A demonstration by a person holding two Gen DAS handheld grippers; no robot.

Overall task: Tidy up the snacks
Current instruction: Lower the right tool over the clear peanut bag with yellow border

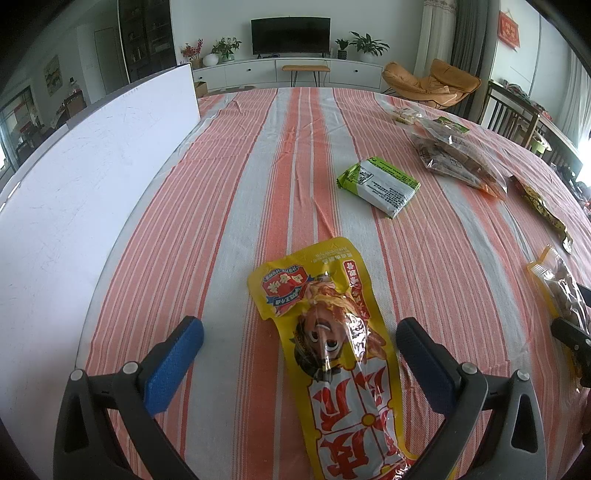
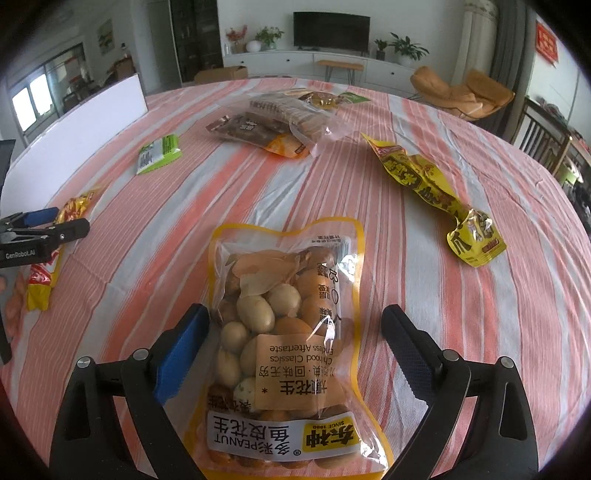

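Snacks lie scattered; your right gripper (image 2: 295,332) gapes around the peanut bag (image 2: 286,343), left gripper (image 1: 299,339) around the yellow pouch (image 1: 332,350), neither gripping.

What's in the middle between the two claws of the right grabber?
A clear, yellow-edged peanut bag lies flat on the striped tablecloth between the open right gripper's fingers, which are not pressing on it. The right wrist view shows this.

We see the surface (image 1: 229,192) draped in an orange-and-white striped cloth, with a white board (image 1: 92,177) standing along its left edge. Beyond it, a dark television (image 1: 290,36) sits on a long white cabinet (image 1: 258,72), potted plants (image 1: 369,46) flank it, and an orange lounge chair (image 1: 430,83) waits near grey curtains (image 1: 469,37).
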